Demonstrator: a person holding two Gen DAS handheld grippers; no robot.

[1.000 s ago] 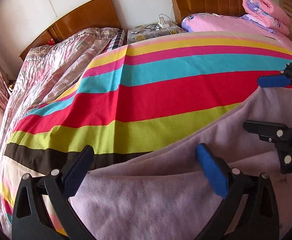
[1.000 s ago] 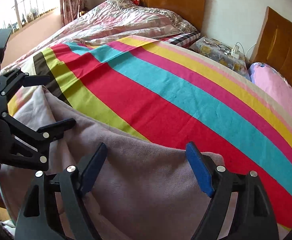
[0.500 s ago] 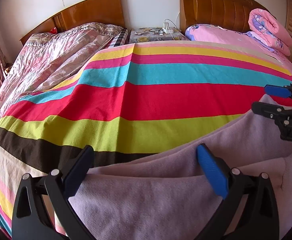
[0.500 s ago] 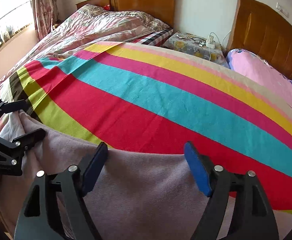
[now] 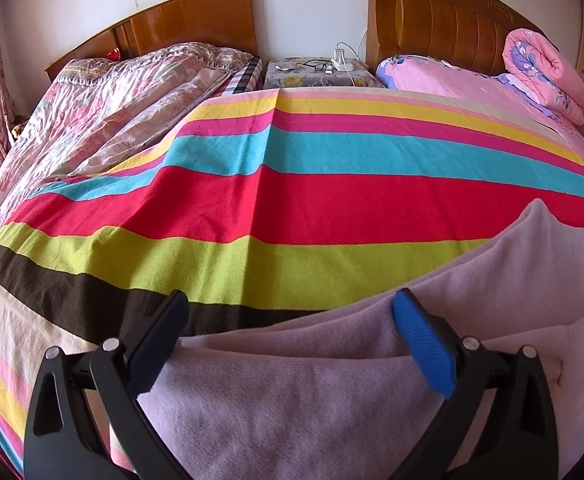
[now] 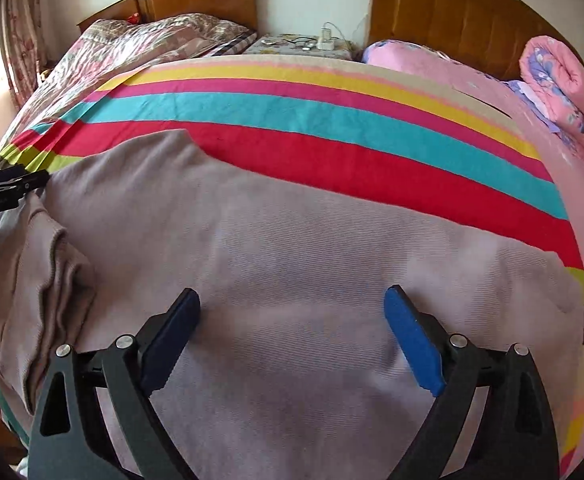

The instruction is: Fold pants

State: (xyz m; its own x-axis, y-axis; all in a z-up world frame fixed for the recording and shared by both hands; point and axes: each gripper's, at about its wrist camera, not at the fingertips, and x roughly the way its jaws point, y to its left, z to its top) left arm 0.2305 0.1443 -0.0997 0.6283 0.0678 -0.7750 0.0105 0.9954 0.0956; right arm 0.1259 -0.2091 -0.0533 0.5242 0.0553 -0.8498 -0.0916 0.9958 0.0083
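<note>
Pale lilac knit pants (image 6: 276, 240) lie spread on a striped blanket (image 6: 331, 120) on the bed, with a bunched fold at their left end (image 6: 48, 280). My right gripper (image 6: 292, 332) is open above the middle of the pants. My left gripper (image 5: 292, 336) is open over the pants' near edge (image 5: 311, 384), where two layers overlap. The left gripper's fingers (image 6: 8, 186) also show at the left edge of the right wrist view. Neither gripper holds any cloth.
The striped blanket (image 5: 292, 184) covers the bed beyond the pants. A floral quilt (image 5: 104, 100) lies far left, a rolled pink quilt (image 5: 543, 68) far right, a nightstand with cables (image 5: 315, 72) between two wooden headboards.
Both grippers swung apart and turned toward the headboards. The right gripper has left the left wrist view. The pants now lie flatter and spread wider across the blanket.
</note>
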